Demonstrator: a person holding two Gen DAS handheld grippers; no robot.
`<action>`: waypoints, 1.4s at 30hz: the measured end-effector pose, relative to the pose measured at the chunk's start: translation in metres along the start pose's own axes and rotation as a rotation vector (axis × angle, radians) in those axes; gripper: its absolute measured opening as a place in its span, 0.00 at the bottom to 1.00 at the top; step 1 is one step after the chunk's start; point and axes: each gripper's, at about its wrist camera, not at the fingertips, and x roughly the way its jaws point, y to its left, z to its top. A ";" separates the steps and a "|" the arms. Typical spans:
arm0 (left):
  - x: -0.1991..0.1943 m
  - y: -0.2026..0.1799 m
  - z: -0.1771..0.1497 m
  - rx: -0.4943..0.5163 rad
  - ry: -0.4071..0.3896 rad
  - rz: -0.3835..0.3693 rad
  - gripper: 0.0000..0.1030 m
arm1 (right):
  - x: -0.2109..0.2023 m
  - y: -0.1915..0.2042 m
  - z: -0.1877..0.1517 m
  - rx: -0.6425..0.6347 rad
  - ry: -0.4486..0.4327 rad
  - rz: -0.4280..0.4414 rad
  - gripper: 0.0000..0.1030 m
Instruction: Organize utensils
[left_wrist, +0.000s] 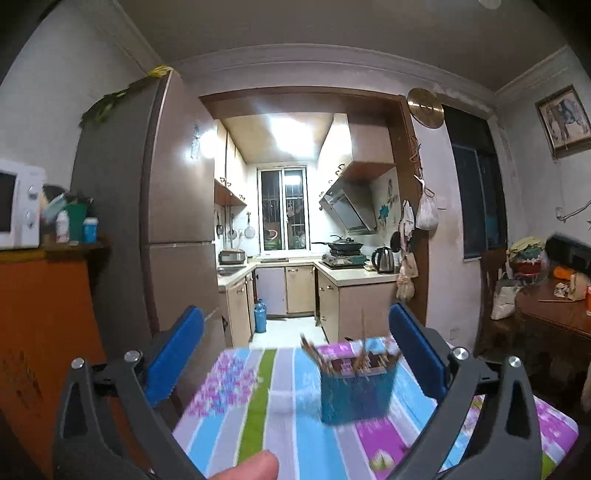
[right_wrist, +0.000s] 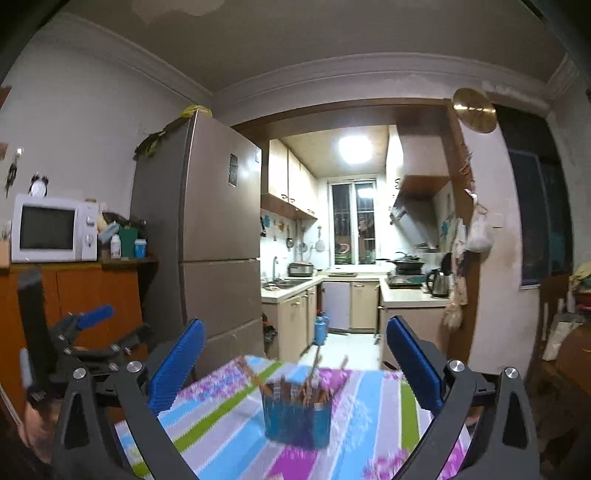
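A blue holder (left_wrist: 356, 395) stands upright on the worktop (left_wrist: 236, 402), which wears a cloth striped in blue, green, grey and purple flowers. The holder is packed with brown wooden sticks that look like chopsticks (left_wrist: 314, 354), their ends fanning out above the rim; motion blur keeps any count or finer detail out of reach. In the right wrist view the same holder (right_wrist: 297, 419) sits near the middle of the striped cloth (right_wrist: 373, 398), with its chopsticks (right_wrist: 314, 384) leaning several ways. The left tongs (left_wrist: 295, 354) are spread wide, blue pads far apart, nothing between them and nothing touched; the holder lies ahead of them, closer to the right-hand pad. A fingertip (left_wrist: 255, 466) shows at the bottom edge of that view. The right tongs (right_wrist: 293, 363) are likewise spread wide and empty, with the holder ahead, roughly centred in the gap but clear of both pads. The left tongs (right_wrist: 92, 332) also appear at the left edge of the right wrist view, beside the worktop.
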 end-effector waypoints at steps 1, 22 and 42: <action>-0.010 0.001 -0.007 -0.004 0.005 -0.007 0.94 | -0.010 0.005 -0.010 -0.001 0.006 -0.005 0.95; -0.081 -0.031 -0.076 0.032 0.047 -0.048 0.95 | -0.082 0.047 -0.100 0.018 0.083 -0.080 0.95; -0.109 -0.026 -0.086 0.021 -0.093 0.022 0.95 | -0.117 0.043 -0.108 -0.019 -0.068 -0.073 0.95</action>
